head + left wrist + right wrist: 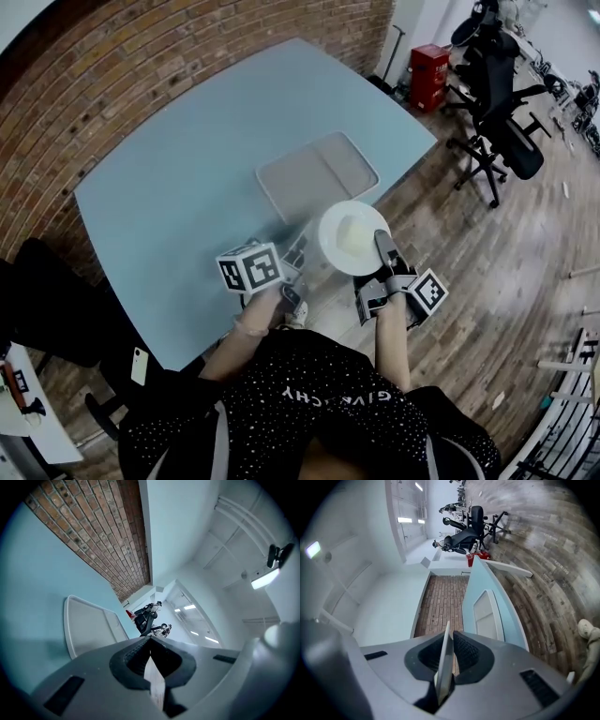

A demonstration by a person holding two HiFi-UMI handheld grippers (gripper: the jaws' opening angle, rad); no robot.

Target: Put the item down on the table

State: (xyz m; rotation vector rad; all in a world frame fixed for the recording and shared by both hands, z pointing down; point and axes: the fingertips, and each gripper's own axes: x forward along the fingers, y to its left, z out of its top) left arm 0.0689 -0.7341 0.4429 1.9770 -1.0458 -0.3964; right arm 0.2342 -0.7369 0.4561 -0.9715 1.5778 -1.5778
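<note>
Head view: your two forearms reach out from your dark speckled top, side by side. The left gripper (pixel 296 255) and right gripper (pixel 384 246) each pinch an opposite side of one white plate (pixel 353 237). The plate hangs in the air over the near edge of the blue table (pixel 178 206), just beside the near corner of the single grey tray (pixel 317 173) lying on it. A brick wall (pixel 141 56) backs the table, wood floor (pixel 487 272) runs to your right, and a black chair (pixel 502 112) and a red box (pixel 429 75) stand beyond. Left gripper view: the left gripper (pixel 150 641) has its pads closed together on the plate (pixel 155 684), whose thin rim shows edge-on between them, with the tray (pixel 89 625) on the table (pixel 28 597) and the brick wall (pixel 93 536) ahead. Right gripper view: the right gripper (pixel 451 635) is likewise clamped on the plate (pixel 444 667) rim, and the view is rolled so the table (pixel 480 581), tray (pixel 487 613) and floor (pixel 543 550) stand upright, with the chair (pixel 471 527) far off.
</note>
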